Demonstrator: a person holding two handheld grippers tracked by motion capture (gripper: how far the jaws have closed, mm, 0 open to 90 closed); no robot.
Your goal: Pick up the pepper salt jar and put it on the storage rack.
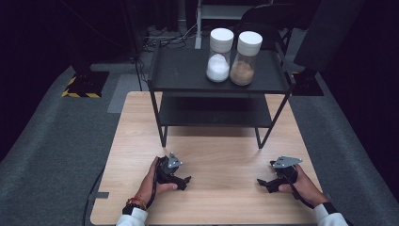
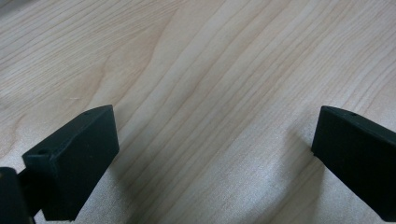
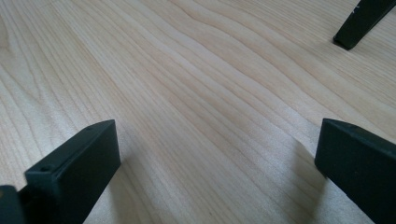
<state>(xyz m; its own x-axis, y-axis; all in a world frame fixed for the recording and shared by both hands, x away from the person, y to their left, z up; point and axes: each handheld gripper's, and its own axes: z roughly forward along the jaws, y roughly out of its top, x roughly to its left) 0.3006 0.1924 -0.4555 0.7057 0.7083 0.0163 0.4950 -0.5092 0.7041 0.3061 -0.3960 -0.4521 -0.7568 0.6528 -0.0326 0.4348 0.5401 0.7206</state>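
Jars, one of white grains and one of brown, stand side by side on the rack's top shelf. Well short of the rack, both left gripper and right gripper rest low over the table, jaws apart and empty, likely poised to reach.

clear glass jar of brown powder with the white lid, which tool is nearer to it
Right. The right tool rests on the wooden table below and slightly right of the clear glass jar of brown powder on the black shelf's top; the left tool rests farther off, lower left.
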